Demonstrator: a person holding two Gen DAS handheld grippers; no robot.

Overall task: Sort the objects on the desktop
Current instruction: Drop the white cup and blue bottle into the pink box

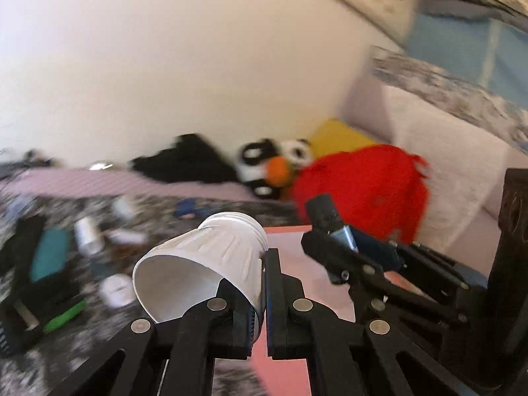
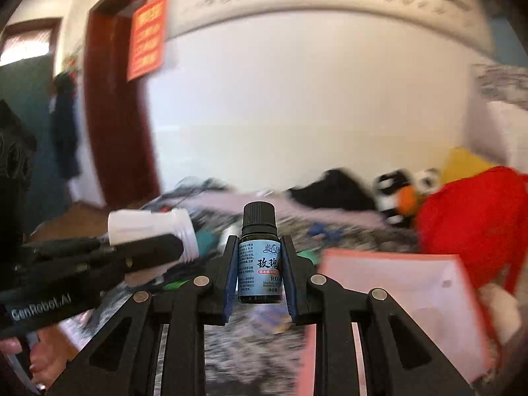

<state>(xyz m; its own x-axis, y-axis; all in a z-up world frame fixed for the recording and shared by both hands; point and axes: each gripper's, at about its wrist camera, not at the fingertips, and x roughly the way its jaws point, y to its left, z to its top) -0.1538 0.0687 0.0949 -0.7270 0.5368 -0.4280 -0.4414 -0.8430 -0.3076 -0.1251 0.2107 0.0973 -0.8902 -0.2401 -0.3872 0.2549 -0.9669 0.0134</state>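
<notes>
Both hands are up off the desk w/ something in each. The left gripper [image 1: 264, 283] is clenched on the rim wall of a white plastic cup [image 1: 204, 257]: one finger sits inside the cup's mouth, the other outside, pads pinching the thin wall btwn them, so the cup hangs tipped on its side w/ the open mouth facing down-left and the ridged base pointing up and away. From the right wrist view that same cup [image 2: 151, 227] shows at left, lying sideways across the black fingers. The right gripper [image 2: 259, 277] is grasping a small dark bottle [image 2: 259, 257] w/ a black ribbed cap and a pale blue label; bottle stands upright, blue pads pressed on both sides of the label, cap poking out above the fingertips. In the left view the right gripper [image 1: 333, 231] sits just to the right, bottle cap sticking up. Below both is a pink open box [image 2: 412, 283], its inside pale, near the right gripper's side. Beyond it, a desk w/ a mottled grey-black cloth [image 1: 158, 208], blurred, scattered w/ small stuff: a teal item [image 1: 49, 250], a green item [image 1: 64, 316], a few white containers [image 1: 87, 236]. Further back a red plush [image 1: 359, 191] w/ black-and-white eyes and orange beak leans by a yellow cushion [image 1: 336, 137]. A hand [image 2: 43, 359] shows bottom-left in the right view.
</notes>
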